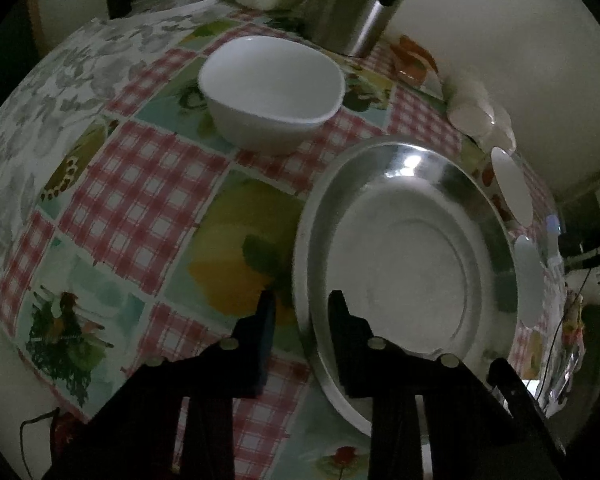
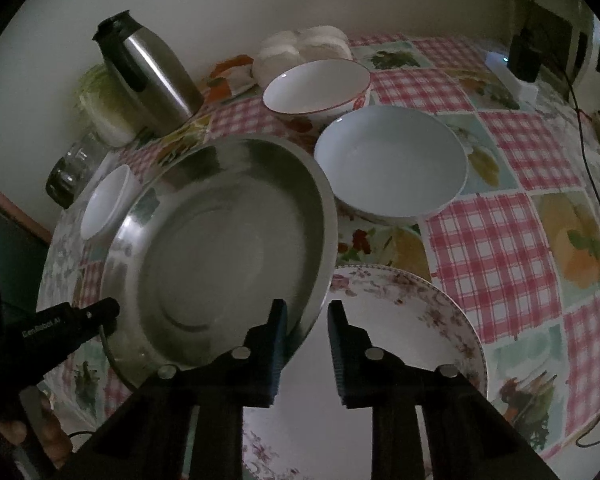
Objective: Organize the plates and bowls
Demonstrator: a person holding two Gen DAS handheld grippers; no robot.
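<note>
Now your left gripper [image 1: 302, 308] has its jaws clamped across the steel basin's [image 1: 404, 264] rim, one inside, one outside. Your right gripper [image 2: 307, 316] grips the opposite rim [image 2: 316, 292] likewise, over the floral plate [image 2: 400, 340] on the counter [image 2: 500, 248].

Both my views are dim, with a grey-green cast and black vignette corners from the fisheye. The tablecloth [image 1: 148, 200] bulges like a dome and its checks bend toward the edges. In the left view a small glare spot sits on the upper wall of the steel basin [image 1: 408, 240], and the basin's near rim is smeared with blur. In the right view the flask [image 2: 152, 76] at upper left catches a soft sheen. My fingers [image 2: 276, 344] read as near-black silhouettes.
</note>
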